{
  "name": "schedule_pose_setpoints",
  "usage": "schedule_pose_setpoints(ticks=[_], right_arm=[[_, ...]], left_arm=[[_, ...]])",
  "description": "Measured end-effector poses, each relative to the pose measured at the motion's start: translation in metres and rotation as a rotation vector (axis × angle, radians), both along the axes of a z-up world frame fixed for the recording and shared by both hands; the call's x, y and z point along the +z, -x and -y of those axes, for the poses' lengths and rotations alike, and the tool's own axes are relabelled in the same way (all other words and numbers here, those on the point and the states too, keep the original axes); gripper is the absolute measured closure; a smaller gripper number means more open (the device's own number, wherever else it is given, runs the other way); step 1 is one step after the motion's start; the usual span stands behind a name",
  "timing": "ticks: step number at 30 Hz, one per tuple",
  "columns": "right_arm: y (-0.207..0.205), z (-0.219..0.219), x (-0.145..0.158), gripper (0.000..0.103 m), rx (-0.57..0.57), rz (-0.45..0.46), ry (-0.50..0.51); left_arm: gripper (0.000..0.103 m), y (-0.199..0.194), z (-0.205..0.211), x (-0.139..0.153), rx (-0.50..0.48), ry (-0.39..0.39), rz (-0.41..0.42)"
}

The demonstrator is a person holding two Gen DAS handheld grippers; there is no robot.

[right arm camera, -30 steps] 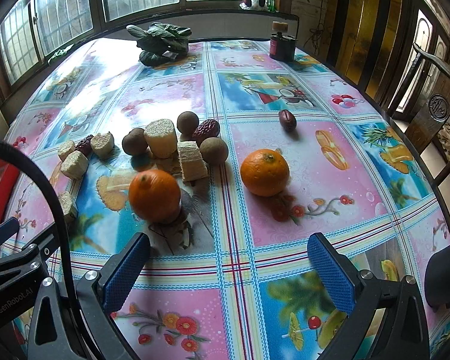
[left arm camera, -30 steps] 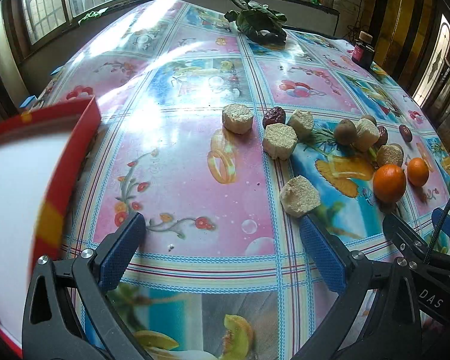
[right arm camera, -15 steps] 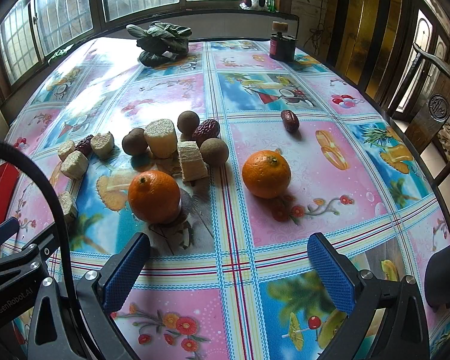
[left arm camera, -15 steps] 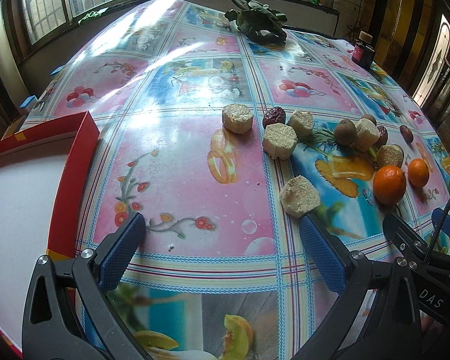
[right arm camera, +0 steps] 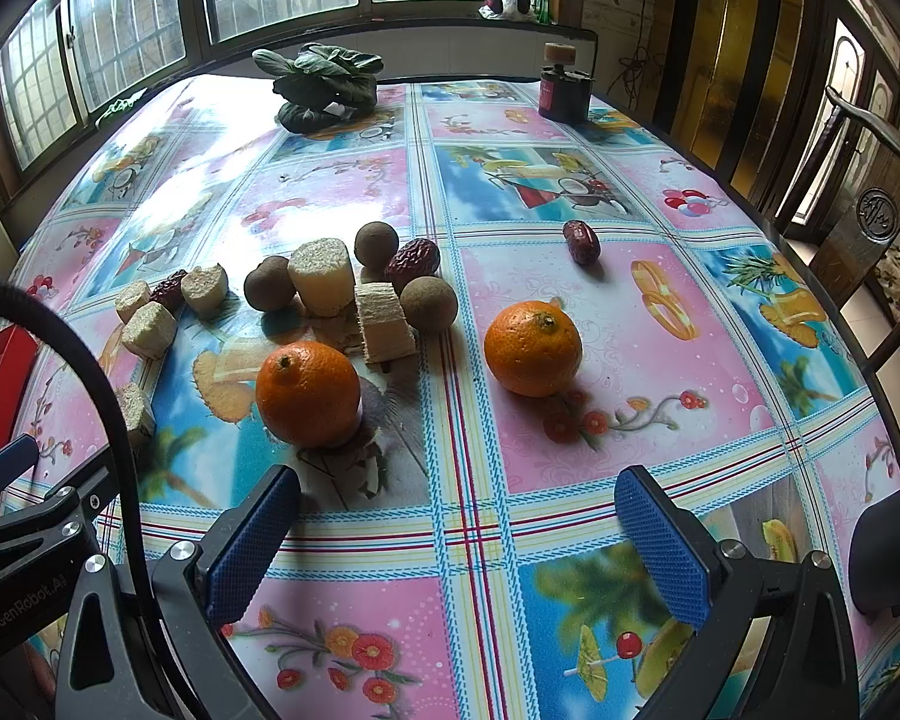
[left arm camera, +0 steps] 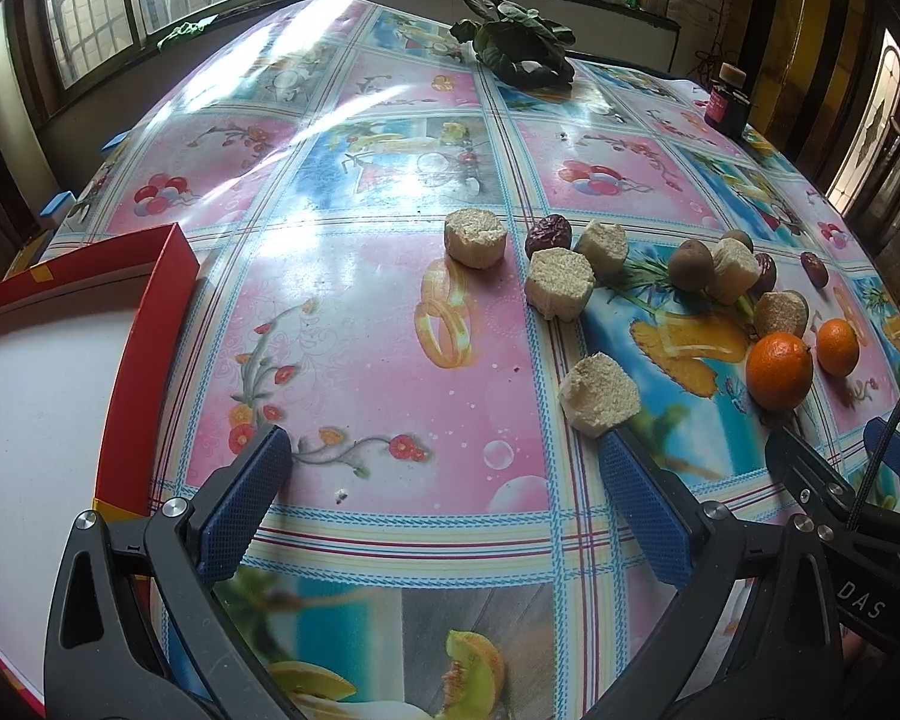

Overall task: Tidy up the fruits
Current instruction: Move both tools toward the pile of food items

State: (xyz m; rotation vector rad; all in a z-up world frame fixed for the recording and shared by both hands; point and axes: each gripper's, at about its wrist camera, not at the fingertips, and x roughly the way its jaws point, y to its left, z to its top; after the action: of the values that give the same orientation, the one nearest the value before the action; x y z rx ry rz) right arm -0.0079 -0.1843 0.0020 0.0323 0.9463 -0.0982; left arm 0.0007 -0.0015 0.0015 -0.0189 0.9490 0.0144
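Grippers low over the cloth, fruit ahead

Grippers first, since they sit nearest. The left gripper (left arm camera: 444, 468) hangs low over the tablecloth (left arm camera: 360, 360), pointing across the table, its blue pads spread wide with nothing between them. Its right finger (left arm camera: 642, 510) is just beside the nearest cane piece (left arm camera: 600, 395); whether they touch I cannot tell. The right gripper (right arm camera: 459, 516) is held the same way (low, level, aimed forward), jaws wide apart and empty over a bare patch of cloth.

To the left of the left gripper lies a red tray (left arm camera: 144, 324) with a white floor, on the near left part of the table.

Just past the right gripper's left finger sits an orange (right arm camera: 307, 393), and a second orange (right arm camera: 533, 348) rests a little further on to its right, the two apart. Behind them is a tight cluster: a cut block (right arm camera: 384, 323), a pale cylinder (right arm camera: 323, 276), three brown round fruits (right arm camera: 429, 305) and a wrinkled red date (right arm camera: 414, 258). Left of that cluster lie more cane pieces with a dark date among them. A lone date (right arm camera: 582, 242) lies well apart to the right.

At the far edge sit a leafy green bunch (right arm camera: 321, 87) and a dark jar (right arm camera: 564, 90), below the windows.
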Motion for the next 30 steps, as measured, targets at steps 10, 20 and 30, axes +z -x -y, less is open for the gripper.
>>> schedule_pose_setpoints(ticks=[10, 20, 30], right_arm=[[-0.002, 0.007, 0.009, 0.006, 0.03, -0.034, -0.02], [0.031, 0.009, 0.059, 0.006, 0.129, 0.119, -0.031], [0.045, 0.022, 0.063, 0.006, 0.139, 0.144, -0.029]], left_arm=[[0.0, 0.003, 0.0, 0.008, -0.058, -0.001, -0.046], [0.0, 0.028, 0.006, 0.053, -0.098, 0.022, 0.078], [0.0, 0.028, 0.011, 0.056, -0.078, 0.026, 0.062]])
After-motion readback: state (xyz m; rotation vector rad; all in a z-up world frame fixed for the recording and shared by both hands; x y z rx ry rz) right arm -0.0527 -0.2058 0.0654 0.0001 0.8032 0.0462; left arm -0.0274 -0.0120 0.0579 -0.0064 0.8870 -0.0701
